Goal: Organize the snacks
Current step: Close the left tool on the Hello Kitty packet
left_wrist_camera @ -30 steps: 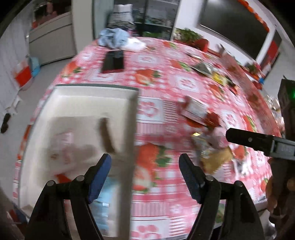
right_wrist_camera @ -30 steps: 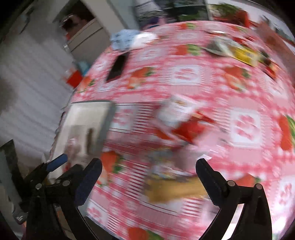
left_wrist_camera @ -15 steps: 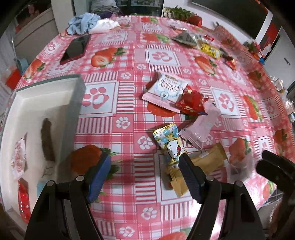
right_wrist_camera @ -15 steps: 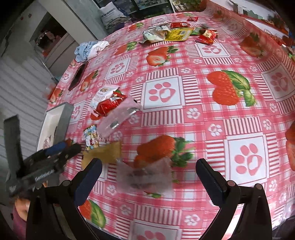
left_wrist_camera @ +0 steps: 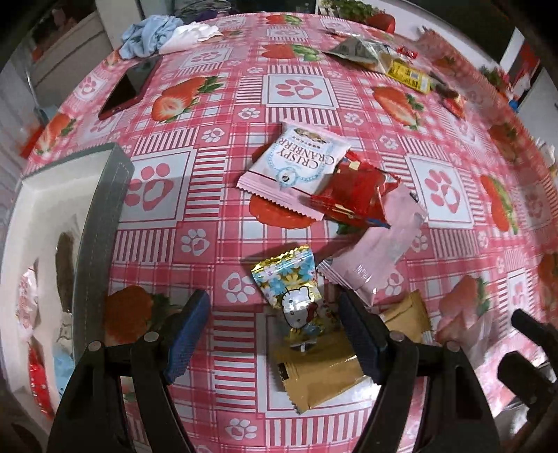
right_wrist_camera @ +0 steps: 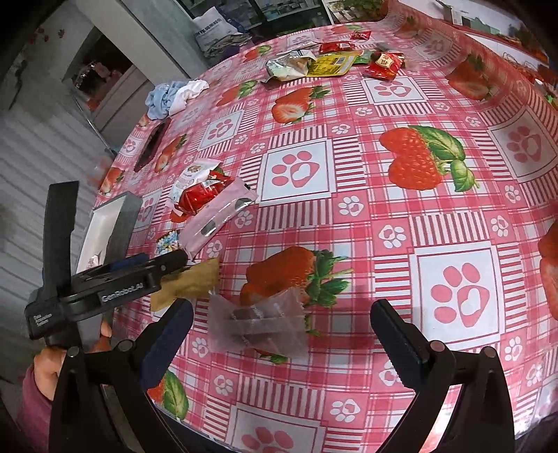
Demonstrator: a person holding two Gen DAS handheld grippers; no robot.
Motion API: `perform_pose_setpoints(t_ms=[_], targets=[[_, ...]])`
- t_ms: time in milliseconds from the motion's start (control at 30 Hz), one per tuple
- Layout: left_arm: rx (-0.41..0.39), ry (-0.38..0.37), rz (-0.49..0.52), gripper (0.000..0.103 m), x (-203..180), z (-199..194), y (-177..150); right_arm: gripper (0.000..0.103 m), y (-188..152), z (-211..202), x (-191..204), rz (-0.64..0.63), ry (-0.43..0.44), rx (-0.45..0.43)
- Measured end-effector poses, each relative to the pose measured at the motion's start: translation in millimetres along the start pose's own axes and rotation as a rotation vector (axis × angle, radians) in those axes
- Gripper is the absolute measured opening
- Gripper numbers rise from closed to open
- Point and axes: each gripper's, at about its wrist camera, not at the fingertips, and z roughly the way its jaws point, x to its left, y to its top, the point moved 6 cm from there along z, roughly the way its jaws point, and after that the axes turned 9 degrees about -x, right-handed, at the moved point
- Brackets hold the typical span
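My left gripper (left_wrist_camera: 275, 334) is open and points down over a Hello Kitty packet (left_wrist_camera: 296, 289) that overlaps a tan packet (left_wrist_camera: 331, 369). Both lie between its blue fingers, and the pads do not press on them. Just beyond lie a pink packet (left_wrist_camera: 380, 244), a red packet (left_wrist_camera: 355, 191) and a white cranberry packet (left_wrist_camera: 300, 163). My right gripper (right_wrist_camera: 282, 343) is open too, with a clear plastic packet (right_wrist_camera: 258, 324) lying on the cloth between its fingers. The white box (left_wrist_camera: 104, 216) with a grey wall stands at the left and holds several snacks.
A dark phone (left_wrist_camera: 129, 87) and crumpled cloths (left_wrist_camera: 150, 33) lie at the far left of the strawberry tablecloth (right_wrist_camera: 418, 226). More wrappers (right_wrist_camera: 314, 62) lie at the far side. A hand (right_wrist_camera: 48, 369) holds the left gripper's handle near the table's front edge.
Both grippers have swung right, away from the white box and over the snack pile, and come lower. The Hello Kitty packet now lies between the left fingers, the clear packet between the right ones.
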Motion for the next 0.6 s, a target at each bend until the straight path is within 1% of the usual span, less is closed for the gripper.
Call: perform_pose_setpoints(t_ms=[67,133,200,233,300,367,467,600], targets=[[0.002,-0.009,0.003,0.078,1,0,0,0.102,-1,-1,-3,0.001,-0.005,-0.001],[-0.004,-0.010,0.010,0.069,2,-1,0,0.102,-2,-1,-6,-0.001,-0.009,0.001],[-0.015,-0.015,0.026,0.039,3,-4,1,0.102,-2,-1,-9,-0.009,-0.016,0.005],[-0.013,-0.019,0.035,0.034,5,-5,1,0.102,-3,-1,-9,-0.015,-0.019,0.007],[-0.011,-0.037,0.044,0.031,10,-7,-2,0.102,-4,0,-8,-0.035,-0.028,0.011],[-0.016,-0.037,0.054,0.031,15,-10,-7,0.102,-5,0,-6,-0.059,-0.036,0.014],[-0.036,-0.035,0.079,0.031,22,-17,-19,0.102,-8,2,1,-0.123,-0.054,0.021],[-0.052,-0.033,0.078,0.031,30,-23,-29,0.102,-14,8,11,-0.222,-0.087,0.035]])
